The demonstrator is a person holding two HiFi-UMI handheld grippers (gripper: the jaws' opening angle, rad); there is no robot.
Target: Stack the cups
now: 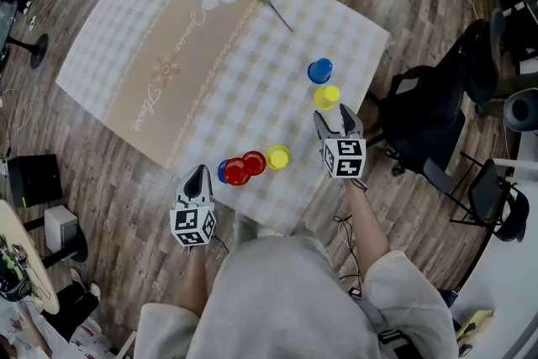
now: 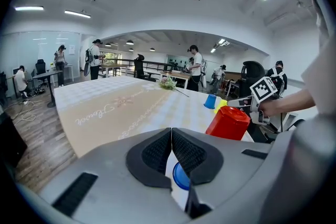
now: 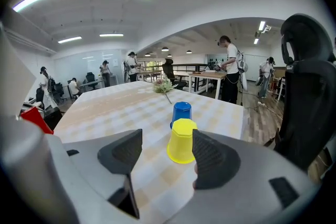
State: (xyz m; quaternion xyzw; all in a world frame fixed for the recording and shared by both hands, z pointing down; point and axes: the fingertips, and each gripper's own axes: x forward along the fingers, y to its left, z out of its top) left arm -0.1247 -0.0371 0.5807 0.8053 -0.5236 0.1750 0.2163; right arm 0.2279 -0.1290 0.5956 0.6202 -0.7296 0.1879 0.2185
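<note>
- Your right gripper [image 3: 167, 145] stands wide open. The upside-down yellow cup [image 3: 181, 141] sits just ahead between its jaws, and a blue cup [image 3: 181, 112] is just behind at 12 o'clock.
- If you enter off-centre, a pad may tip the yellow cup or shove it into the blue one.
- Your left gripper [image 2: 171, 136] is pinched together and empty. A careless swing could topple the red cup [image 2: 227, 122] at its 2 o'clock.

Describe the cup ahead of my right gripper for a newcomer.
On the checked tablecloth, two upside-down plastic cups stand alone near the right edge. It is the yellow cup, nearest the open right gripper; the blue cup stands behind.
</note>
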